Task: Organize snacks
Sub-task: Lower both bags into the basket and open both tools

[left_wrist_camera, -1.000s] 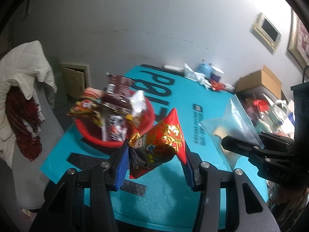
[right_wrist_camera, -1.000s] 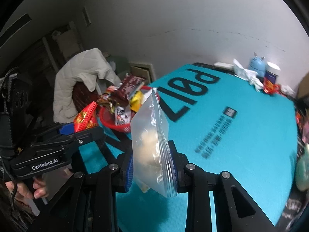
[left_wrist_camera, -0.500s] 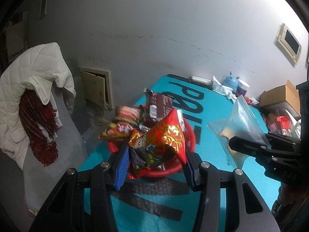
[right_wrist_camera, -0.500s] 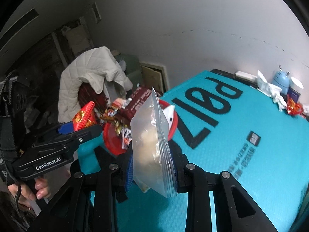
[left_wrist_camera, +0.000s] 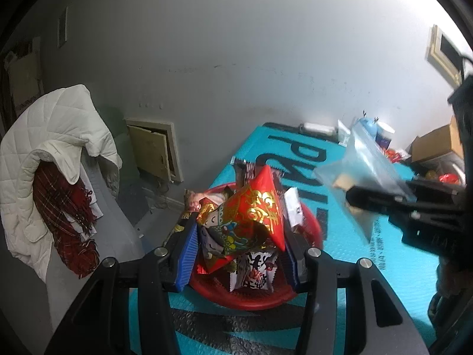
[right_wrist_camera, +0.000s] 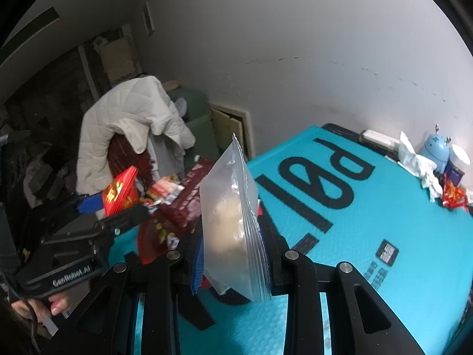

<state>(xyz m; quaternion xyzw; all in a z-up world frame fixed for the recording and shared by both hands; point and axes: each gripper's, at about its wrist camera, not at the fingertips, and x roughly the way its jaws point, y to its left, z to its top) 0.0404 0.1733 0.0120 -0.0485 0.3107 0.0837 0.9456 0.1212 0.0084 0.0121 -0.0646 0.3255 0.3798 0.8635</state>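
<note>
Two grippers, both loaded. Left gripper [left_wrist_camera: 241, 233] clamps a red-and-gold snack packet [left_wrist_camera: 251, 216] between its blue pads, packet held above the red basket [left_wrist_camera: 260, 298]. Right gripper [right_wrist_camera: 233, 254] pinches a clear zip bag [right_wrist_camera: 233, 222] with pale food inside; bag stands upright, top edge pointing up, above the near part of the teal worktop [right_wrist_camera: 384, 207]. A hand [right_wrist_camera: 50, 304] grips the left gripper's handle, low left in the right wrist view.

Red basket sits at the worktop's left edge, heaped with snack packets [left_wrist_camera: 255, 272], some poking over the rim; a dark maroon packet [right_wrist_camera: 189, 201] leans out.

Farther back: large black lettering across the worktop. At the far edge, crumpled white tissue [right_wrist_camera: 416, 159], a small blue round gadget [right_wrist_camera: 437, 148], a white cup [right_wrist_camera: 459, 155].

Beyond the worktop's left side, a white quilted jacket [left_wrist_camera: 50, 148] draped over a chair, with red plaid cloth [left_wrist_camera: 65, 213] under it. Grey wall behind.
</note>
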